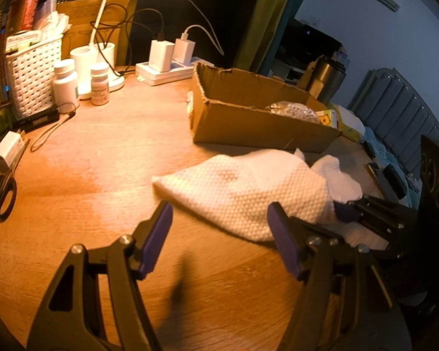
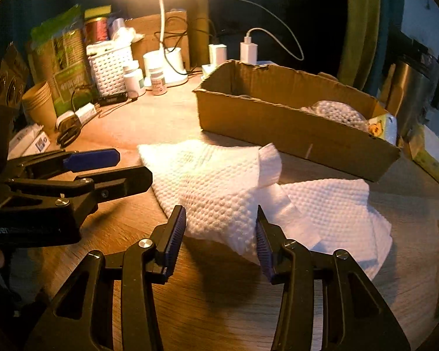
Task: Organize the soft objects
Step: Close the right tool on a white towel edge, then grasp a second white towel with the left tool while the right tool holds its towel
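Box [image 1: 257, 128] contents part. hidden

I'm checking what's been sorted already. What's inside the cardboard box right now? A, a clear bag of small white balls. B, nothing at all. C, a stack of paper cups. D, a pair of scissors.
A: the right wrist view shows a clear bag of small white balls lying at the far right end of the cardboard box, while the white cloth lies on the table outside it.

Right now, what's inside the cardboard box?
At the right end of the cardboard box, a clear bag of small white beads and a yellow-printed packet. Its front wall hides the floor.
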### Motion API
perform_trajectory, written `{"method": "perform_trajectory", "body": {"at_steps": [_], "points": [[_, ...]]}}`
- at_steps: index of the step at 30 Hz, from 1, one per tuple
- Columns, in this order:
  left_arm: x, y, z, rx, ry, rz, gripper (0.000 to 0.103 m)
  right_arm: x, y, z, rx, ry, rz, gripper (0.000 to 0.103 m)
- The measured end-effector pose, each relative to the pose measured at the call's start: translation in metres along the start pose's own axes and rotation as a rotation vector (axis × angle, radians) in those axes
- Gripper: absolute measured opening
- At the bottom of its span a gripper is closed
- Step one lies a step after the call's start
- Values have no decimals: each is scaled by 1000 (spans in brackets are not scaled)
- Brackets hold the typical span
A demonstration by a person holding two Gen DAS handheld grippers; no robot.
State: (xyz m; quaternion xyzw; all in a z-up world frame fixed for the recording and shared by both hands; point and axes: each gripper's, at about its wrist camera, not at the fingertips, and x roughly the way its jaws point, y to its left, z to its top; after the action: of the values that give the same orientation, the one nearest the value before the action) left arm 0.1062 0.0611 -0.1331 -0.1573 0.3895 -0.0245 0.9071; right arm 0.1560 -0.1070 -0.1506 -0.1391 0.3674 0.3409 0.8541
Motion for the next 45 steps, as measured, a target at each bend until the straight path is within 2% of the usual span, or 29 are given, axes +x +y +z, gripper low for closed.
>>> {"method": "perform_trajectory", "body": {"at_steps": [2,5,13,19,26,37,45], "points": [[-1,3,-2,-4,1,4,69,1,5,0,-24,-1,-8,17],[-4,6,-3,-10,-3,8,69,-8,8,2,-33,-37,5,7],[-8,-1,0,7,-19,6,69,-57,-5,20,-4,-203,0,6],[-11,-13,6,27,-31,9,69,-84,-34,21,45,-272,-37,6],[-5,-41,10,68,-22,3,69,-120,-77,6,121,-339,-93,6],[16,-96,8,154,21,-15,69,-152,-146,-34,255,-364,-177,6],[35,-134,10,214,45,-30,69,-141,-174,-60,291,-298,-202,6]]}}
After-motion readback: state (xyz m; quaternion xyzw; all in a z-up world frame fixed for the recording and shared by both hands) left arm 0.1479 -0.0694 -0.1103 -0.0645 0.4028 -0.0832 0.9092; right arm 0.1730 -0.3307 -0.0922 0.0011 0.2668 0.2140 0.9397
